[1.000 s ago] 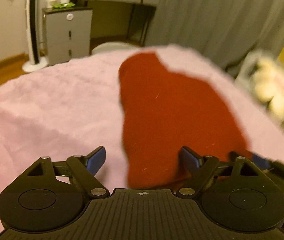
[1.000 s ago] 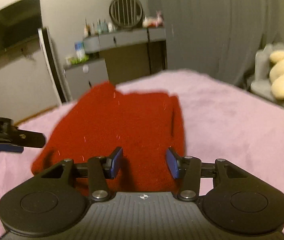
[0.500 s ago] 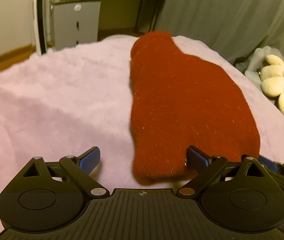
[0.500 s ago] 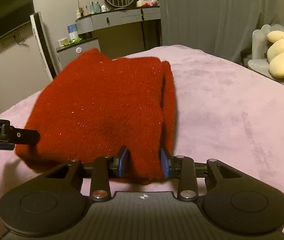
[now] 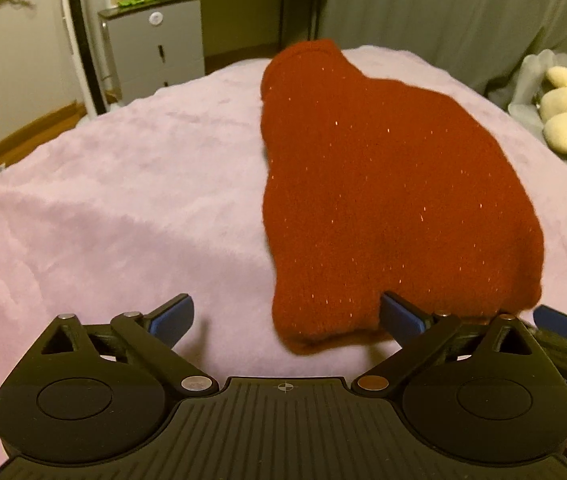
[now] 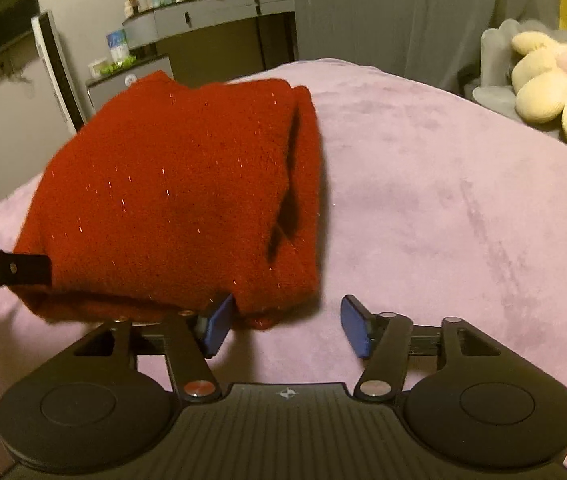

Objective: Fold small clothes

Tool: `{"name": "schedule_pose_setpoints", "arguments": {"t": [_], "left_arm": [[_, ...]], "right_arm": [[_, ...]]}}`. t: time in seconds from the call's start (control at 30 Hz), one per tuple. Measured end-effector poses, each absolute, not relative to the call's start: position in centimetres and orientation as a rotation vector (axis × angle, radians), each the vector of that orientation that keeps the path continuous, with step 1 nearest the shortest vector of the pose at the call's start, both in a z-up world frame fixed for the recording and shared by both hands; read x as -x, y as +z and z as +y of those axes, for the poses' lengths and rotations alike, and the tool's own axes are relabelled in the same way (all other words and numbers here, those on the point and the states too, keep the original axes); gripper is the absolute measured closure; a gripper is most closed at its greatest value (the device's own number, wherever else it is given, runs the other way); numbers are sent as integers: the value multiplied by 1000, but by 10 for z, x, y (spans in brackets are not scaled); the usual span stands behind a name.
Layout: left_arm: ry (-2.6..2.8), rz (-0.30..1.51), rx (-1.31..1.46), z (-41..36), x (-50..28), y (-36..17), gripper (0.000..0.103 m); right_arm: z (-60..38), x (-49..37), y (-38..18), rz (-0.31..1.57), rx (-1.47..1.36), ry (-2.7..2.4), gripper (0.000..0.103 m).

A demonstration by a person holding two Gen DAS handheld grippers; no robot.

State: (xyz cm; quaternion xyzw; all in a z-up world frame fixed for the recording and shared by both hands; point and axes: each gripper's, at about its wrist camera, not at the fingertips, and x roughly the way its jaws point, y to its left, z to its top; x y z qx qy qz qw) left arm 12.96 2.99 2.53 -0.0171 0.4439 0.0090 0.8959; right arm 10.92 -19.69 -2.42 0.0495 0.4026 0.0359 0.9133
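A folded dark red knit garment (image 5: 383,192) lies on the pink blanket (image 5: 103,200); it also shows in the right wrist view (image 6: 171,200). My left gripper (image 5: 287,318) is open, its jaws wide at the garment's near left corner, the right finger against the cloth edge. My right gripper (image 6: 283,328) is open at the garment's near right corner, its left finger touching the cloth. The left gripper's finger shows at the left edge of the right wrist view (image 6: 7,270).
A cream plush toy (image 6: 551,92) sits off the bed's right side. A grey drawer cabinet (image 5: 155,44) and a dresser (image 6: 219,28) stand beyond the bed's far edge, with grey curtains (image 5: 443,8) behind.
The garment has been laid down folded on the blanket. My right gripper, shut on its edge half a second ago, has opened. Both grippers have drawn back a little.
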Motion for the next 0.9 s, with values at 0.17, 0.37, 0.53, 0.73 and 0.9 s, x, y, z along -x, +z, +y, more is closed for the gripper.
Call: {"name": "schedule_pose_setpoints", "arguments": {"t": [0.17,0.37,0.53,0.73,0.9], "left_arm": [[70,989,-62,23,-116,21,2],[86,982,-20,29,-83,37,1],[90,959,20,33,-66,55,0],[97,981,-43,25,-61,64,0],[102,977,-94,20,-62,71,0]], "right_arm": [[-186,-91,-17,893,-84,116,29],[-185,-67,0,963,-165,177,4],[-173,-40,29,955,-89,175,4],[-166,-43,54,930,-18,132,4],[-168,-51,68,947,-65,96,4]]}}
